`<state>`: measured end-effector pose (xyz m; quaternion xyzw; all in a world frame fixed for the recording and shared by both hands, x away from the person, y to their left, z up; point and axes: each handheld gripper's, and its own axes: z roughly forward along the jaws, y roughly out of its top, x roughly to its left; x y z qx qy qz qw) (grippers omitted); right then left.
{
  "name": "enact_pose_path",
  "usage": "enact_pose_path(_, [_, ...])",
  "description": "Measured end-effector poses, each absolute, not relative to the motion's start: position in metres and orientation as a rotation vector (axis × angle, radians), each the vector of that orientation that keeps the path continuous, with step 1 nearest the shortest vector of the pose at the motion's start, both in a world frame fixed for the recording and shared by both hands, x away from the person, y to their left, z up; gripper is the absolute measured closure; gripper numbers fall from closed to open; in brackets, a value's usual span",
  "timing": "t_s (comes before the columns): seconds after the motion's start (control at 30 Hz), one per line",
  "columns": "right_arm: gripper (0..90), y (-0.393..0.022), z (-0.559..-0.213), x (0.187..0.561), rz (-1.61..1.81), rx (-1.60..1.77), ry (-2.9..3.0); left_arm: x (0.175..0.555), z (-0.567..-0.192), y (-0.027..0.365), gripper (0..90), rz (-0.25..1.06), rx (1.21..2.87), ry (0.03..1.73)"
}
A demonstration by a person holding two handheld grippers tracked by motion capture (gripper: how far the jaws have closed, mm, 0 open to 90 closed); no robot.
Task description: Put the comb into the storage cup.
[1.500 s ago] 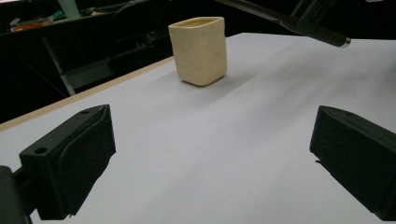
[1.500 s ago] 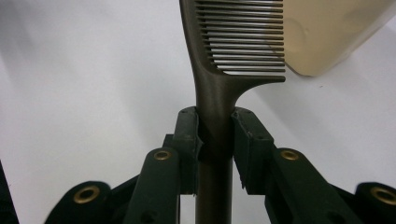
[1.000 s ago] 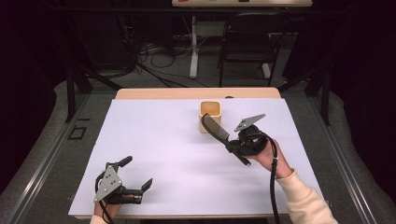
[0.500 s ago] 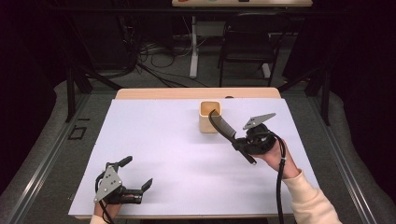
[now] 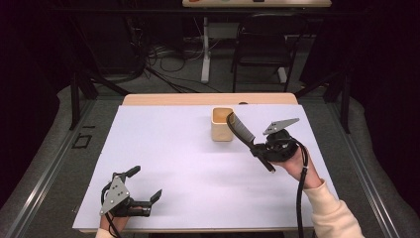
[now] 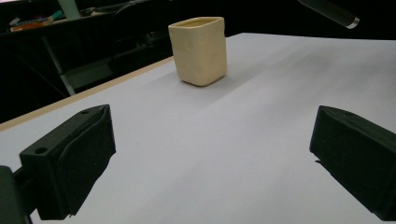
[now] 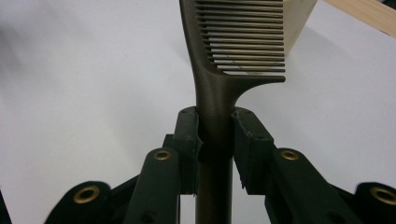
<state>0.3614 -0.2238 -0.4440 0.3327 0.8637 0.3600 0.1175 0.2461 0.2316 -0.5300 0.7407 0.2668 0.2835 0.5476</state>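
Dropping comb in cup: keep the comb (image 5: 240, 129) steep so its toothed end clears the rim, then let it slide in.
Comb: tip right at the cup (image 5: 222, 124) mouth, near the counter (image 5: 163, 148) far edge.
Right tool (image 7: 215, 135): clamped on the comb handle, raised, angled toward the cup.
Left tool (image 5: 147, 184): jaws wide apart, nothing in them, resting by the near-left corner.

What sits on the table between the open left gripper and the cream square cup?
Nothing: in the left gripper view, bare white table surface runs from the left gripper up to the cream square cup; the high view agrees.
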Motion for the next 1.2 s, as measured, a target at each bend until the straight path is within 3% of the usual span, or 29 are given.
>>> enact_pose_path(1.2, [72.2,-0.242,-0.434,0.365,1.088,1.012,2.413,0.246,-0.53,0.231,0.1,0.669,1.755,0.633])
